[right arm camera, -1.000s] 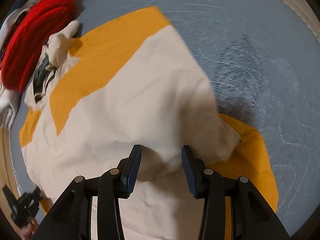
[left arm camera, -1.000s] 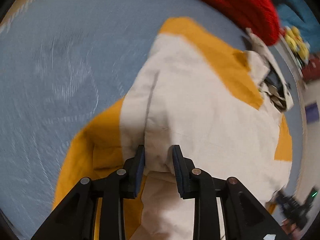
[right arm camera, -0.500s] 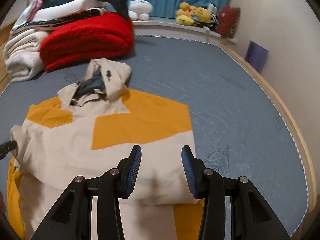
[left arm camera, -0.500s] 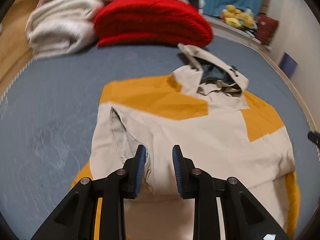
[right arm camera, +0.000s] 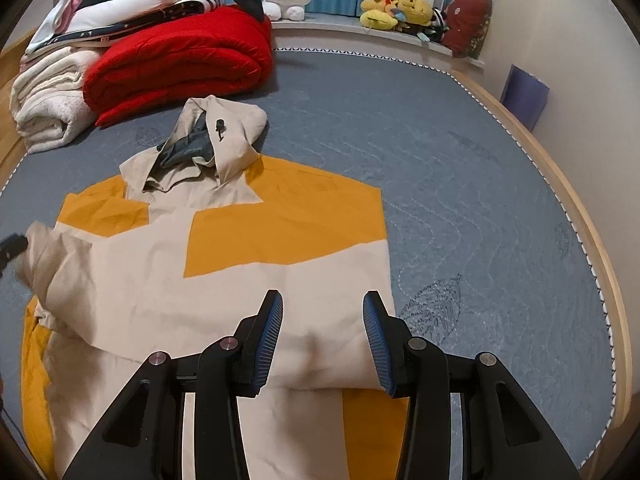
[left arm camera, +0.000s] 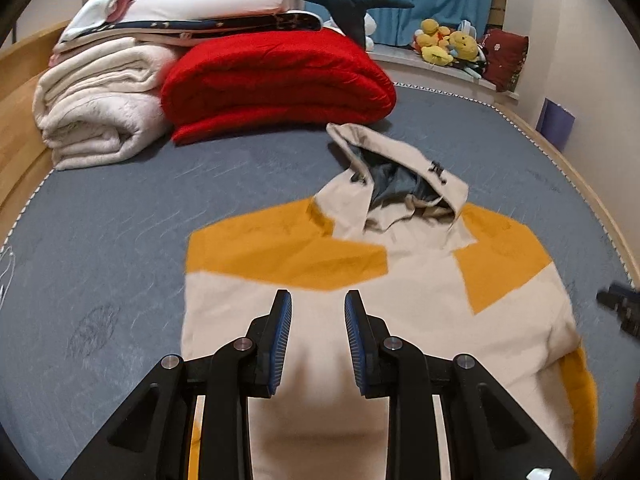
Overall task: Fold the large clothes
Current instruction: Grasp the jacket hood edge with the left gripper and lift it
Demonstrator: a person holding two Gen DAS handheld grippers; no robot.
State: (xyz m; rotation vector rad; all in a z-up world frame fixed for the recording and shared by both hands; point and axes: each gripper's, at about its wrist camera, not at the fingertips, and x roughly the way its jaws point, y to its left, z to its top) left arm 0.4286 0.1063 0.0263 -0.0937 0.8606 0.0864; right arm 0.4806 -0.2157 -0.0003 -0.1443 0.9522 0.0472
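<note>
I see the jacket (right arm camera: pixel 240 288) lying on the bed (right arm camera: pixel 460 160), cream with orange panels. The lower part is folded up over the body, and its hood (right arm camera: pixel 224 136) points toward the red blanket (right arm camera: pixel 180 64) and the white blanket (right arm camera: pixel 44 100) at the head of the bed.

My left gripper (left arm camera: pixel 316 340) hovers above the folded cloth with the jaws apart and nothing between them. My right gripper (right arm camera: pixel 320 340) is also released, jaws spread wide over the folded edge, empty.

I judge the jacket to be light and soft, a thin smooth woven cloth with a lining. It will probably slide on itself and lose a fold easily, so I would move it slowly and low. It is not fragile. The left side of the jacket, seen from the right wrist view, is bunched and not flat. I would take hold at the edge of the fold, at a corner where 2 layers meet, and pinch both layers together. The hood has a small dark toggle (right arm camera: pixel 219 124); I would not grip there, because it can slip out.

I cannot read any brand, label or writing on the jacket. The folded textile (left arm camera: pixel 208 24) on the pile shows small white marks, but I cannot tell whether they are letters.
</note>
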